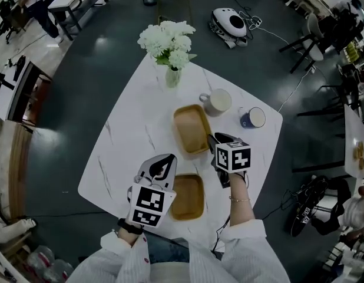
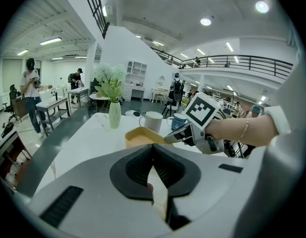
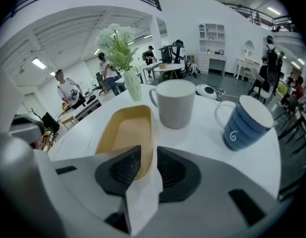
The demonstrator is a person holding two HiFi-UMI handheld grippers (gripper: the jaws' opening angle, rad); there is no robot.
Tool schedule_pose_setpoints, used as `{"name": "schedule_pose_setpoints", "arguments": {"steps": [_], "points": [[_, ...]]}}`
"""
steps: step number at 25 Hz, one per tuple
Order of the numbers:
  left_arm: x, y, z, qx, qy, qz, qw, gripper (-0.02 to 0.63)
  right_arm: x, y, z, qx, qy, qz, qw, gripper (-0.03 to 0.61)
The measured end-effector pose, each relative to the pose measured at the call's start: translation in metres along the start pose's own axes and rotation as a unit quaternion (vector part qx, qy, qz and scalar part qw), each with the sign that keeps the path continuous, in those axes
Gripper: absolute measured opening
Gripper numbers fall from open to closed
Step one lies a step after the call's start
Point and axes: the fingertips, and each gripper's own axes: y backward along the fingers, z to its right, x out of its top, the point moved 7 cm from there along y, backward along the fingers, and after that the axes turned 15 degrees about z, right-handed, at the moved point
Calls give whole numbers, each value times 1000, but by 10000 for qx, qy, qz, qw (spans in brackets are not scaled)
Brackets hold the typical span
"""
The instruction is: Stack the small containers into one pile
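Note:
Two shallow tan containers lie on the white table (image 1: 126, 149). The far container (image 1: 191, 128) (image 3: 124, 133) sits mid-table. My right gripper (image 1: 212, 139) (image 3: 149, 161) is shut on its near right rim, one pad inside the wall and one outside. The near container (image 1: 188, 196) rests by the front edge, just right of my left gripper (image 1: 166, 160) (image 2: 153, 150), which hovers shut and holds nothing. In the left gripper view the far container (image 2: 142, 136) shows ahead with the right gripper (image 2: 176, 136) at it; the near container is out of sight there.
A white mug (image 1: 217, 102) (image 3: 176, 103) and a blue mug (image 1: 252, 118) (image 3: 244, 122) stand right of the far container. A glass vase of white flowers (image 1: 172, 69) (image 3: 133, 86) stands at the back. People and desks are far off.

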Motion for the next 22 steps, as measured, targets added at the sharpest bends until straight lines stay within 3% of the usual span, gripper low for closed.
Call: {"name": "schedule_pose_setpoints", "arguments": {"steps": [9, 16, 22], "points": [[-3, -4, -4, -1, 17, -74, 10000, 17, -13, -17, 4, -125, 0, -297, 9995, 84], [-2, 1, -5, -17, -15, -46, 10000, 17, -21, -16, 2, -263, -41, -513, 9983, 29], [0, 9, -6, -44, -31, 28, 10000, 17, -19, -5, -4, -365, -87, -409, 9985, 26]]}}
